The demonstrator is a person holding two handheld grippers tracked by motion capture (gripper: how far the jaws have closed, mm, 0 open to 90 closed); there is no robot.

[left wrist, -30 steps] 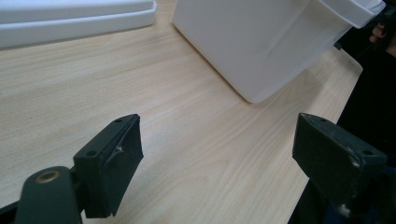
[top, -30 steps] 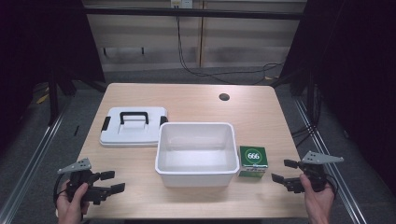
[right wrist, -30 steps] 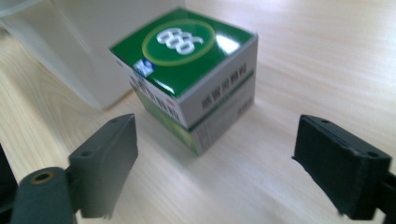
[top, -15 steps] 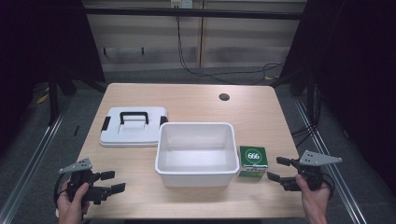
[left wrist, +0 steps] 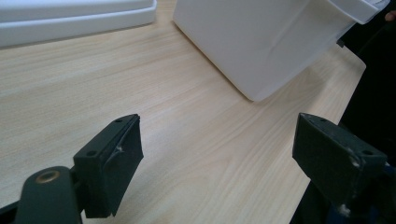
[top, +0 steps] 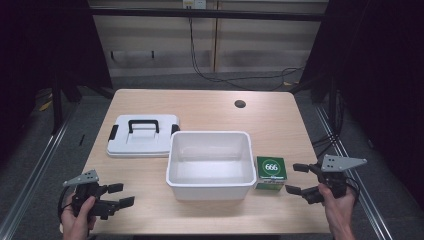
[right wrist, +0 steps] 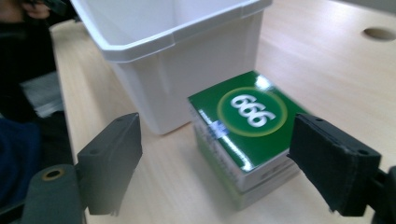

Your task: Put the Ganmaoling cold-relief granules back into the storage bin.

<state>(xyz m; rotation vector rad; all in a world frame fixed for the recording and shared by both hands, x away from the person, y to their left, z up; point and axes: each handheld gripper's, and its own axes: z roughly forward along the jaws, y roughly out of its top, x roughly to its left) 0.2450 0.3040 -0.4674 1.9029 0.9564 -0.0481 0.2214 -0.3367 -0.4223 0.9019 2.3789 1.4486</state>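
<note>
A green box (top: 271, 172) marked 666 stands on the wooden table (top: 210, 115) just right of an empty white tub (top: 210, 164). My right gripper (top: 296, 178) is open a little to the box's right, jaws pointing at it without touching. In the right gripper view the green box (right wrist: 247, 130) lies between and beyond the jaws, next to the white tub (right wrist: 177, 51). My left gripper (top: 120, 195) is open near the table's front left corner, holding nothing. In the left gripper view the white tub (left wrist: 261, 42) is ahead.
A white lid with a black handle (top: 142, 134) lies flat left of the tub; its edge (left wrist: 70, 18) also appears in the left gripper view. A round cable hole (top: 240, 104) sits at the table's far right. Dark floor and rails surround the table.
My right gripper has moved left toward the green box. The left gripper has stayed put.
</note>
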